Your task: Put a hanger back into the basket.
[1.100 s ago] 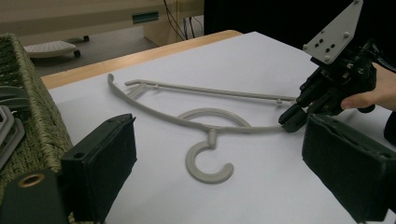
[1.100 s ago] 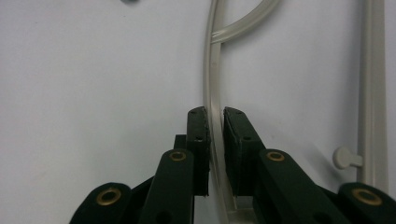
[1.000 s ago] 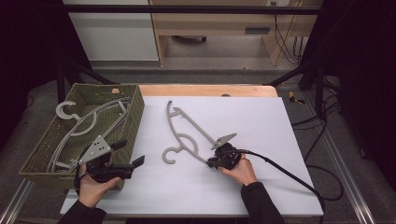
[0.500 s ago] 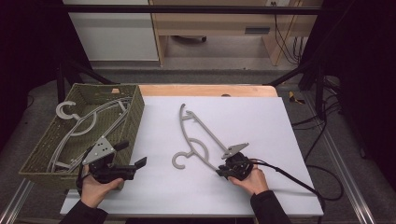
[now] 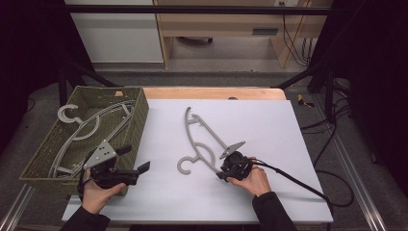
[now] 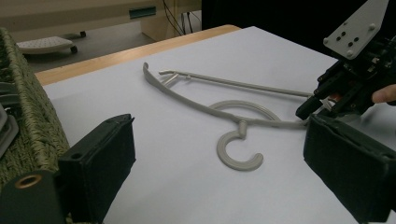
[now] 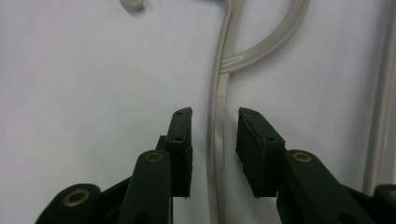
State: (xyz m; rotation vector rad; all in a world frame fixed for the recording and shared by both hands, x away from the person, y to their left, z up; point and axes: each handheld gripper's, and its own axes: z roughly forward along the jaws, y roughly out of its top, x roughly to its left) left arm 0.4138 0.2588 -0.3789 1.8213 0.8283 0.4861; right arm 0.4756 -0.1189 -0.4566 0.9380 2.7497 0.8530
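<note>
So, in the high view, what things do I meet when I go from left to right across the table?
Basket with hangers in it → left gripper → grey hanger on the white sheet → right gripper → its black cable.

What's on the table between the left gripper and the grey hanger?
Nothing. In the left gripper view, bare white table runs from the left gripper to the grey hanger. The high view shows the same bare stretch.
</note>
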